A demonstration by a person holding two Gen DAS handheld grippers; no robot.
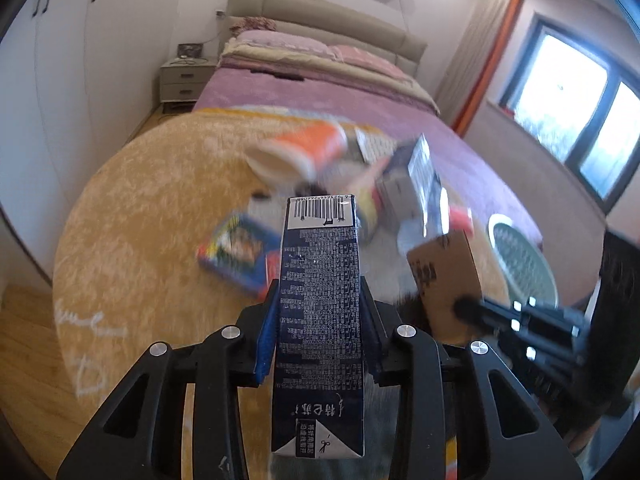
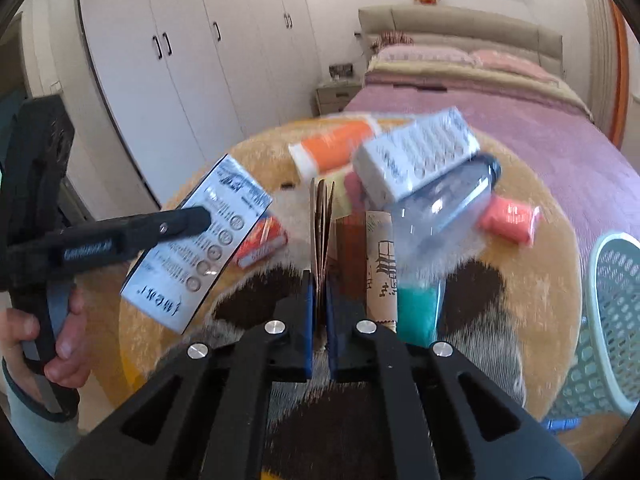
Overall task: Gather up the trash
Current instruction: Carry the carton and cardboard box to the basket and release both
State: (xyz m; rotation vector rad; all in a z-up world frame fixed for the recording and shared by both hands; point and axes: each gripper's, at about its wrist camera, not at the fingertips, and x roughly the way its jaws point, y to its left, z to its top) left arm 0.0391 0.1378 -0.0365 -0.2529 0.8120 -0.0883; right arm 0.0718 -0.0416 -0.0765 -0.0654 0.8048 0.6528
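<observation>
Left wrist: dark-blue carton (image 1: 320, 308), barcode end; white print.

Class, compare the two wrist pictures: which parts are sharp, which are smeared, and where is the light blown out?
Left wrist view: the dark carton in the left hand-held gripper is crisp, the trash pile beyond is smeared, and the window is washed out white. Right wrist view: the flat cardboard in the right hand-held gripper is sharp, the bottle blurred; straight wardrobe edges bow.
</observation>
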